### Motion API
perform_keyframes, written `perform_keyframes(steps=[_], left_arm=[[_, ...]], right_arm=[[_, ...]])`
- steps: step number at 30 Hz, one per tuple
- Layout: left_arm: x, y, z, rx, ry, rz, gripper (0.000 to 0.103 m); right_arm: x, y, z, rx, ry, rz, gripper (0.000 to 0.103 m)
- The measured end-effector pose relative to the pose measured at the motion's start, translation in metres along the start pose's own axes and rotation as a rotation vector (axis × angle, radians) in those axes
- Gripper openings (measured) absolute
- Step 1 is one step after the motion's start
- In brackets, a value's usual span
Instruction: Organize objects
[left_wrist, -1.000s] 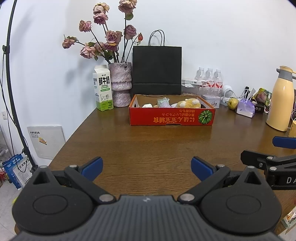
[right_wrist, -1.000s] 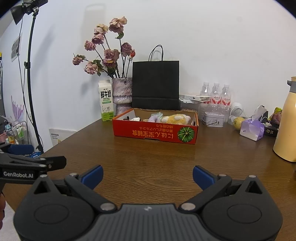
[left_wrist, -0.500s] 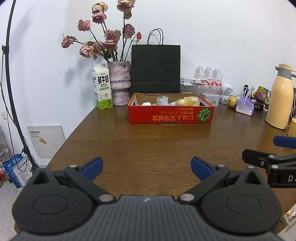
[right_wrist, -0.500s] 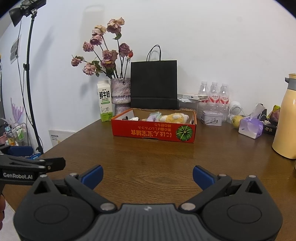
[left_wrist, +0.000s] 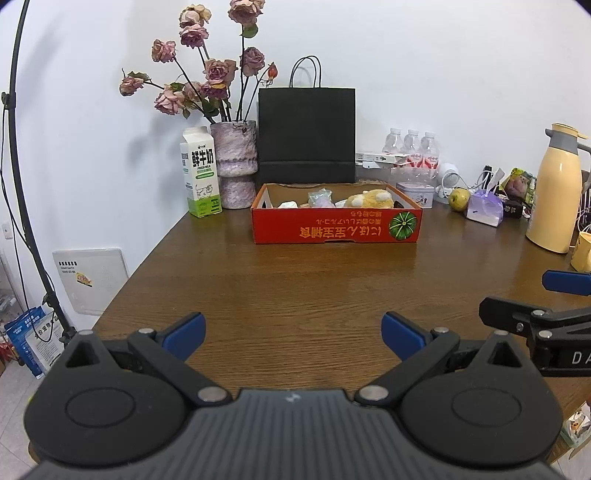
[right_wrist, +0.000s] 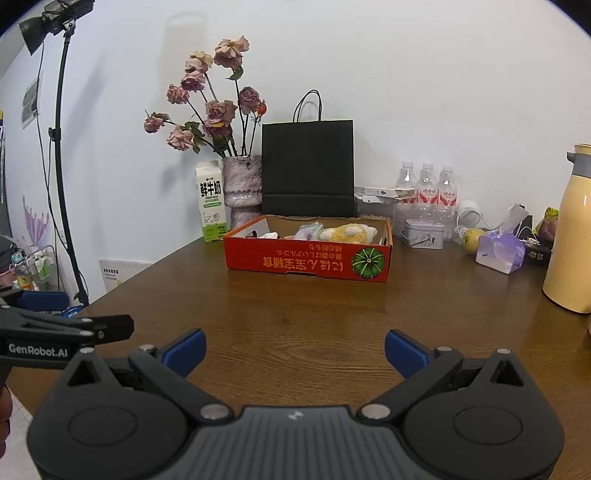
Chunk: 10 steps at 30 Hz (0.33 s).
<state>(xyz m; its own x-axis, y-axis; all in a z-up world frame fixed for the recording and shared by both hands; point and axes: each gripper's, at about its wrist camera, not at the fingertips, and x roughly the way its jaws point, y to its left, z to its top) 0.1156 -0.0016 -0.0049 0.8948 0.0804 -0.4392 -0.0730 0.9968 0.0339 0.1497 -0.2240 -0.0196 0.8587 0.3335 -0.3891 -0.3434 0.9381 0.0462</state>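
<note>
Against a white wall, a brown tabletop (left_wrist: 295, 288) carried a red box (left_wrist: 336, 230) near its far edge, long side across both views, and both grippers hung over the near edge, facing it. The box lay straight ahead of the left gripper (left_wrist: 291, 328) and a little left of centre ahead of the right gripper (right_wrist: 293, 345), well apart from both; neither looked clearly nearer. Inside it lay a yellow plush (left_wrist: 371, 198) and a few small wrapped items too small to name. Along the far edge stood a milk carton (left_wrist: 200, 171), a vase (left_wrist: 236, 162) of dried roses and a black bag (left_wrist: 306, 131); toward the far right corner sat a tin (right_wrist: 422, 233), a pear (right_wrist: 472, 240), a purple pack (right_wrist: 500, 253) and a yellow flask (left_wrist: 556, 188).

Fingers (left_wrist: 184, 330) of the left gripper stood spread wide, nothing between them and nothing touched. Fingers (right_wrist: 404, 350) of the right gripper were spread just as wide and equally empty.

Bare wood lay between grippers and box. With items in the box and others loose at the corner, the scene would suit either sorting under way or sorting done.
</note>
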Motion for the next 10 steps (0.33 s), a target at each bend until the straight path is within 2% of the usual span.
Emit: perform_keyframes(steps=[10], left_arm=[[-0.0039, -0.0047, -0.0001, 0.023, -0.009, -0.007, 0.103]], right_arm=[[-0.0008, -0.0003, -0.002, 0.002, 0.0, 0.001, 0.103]])
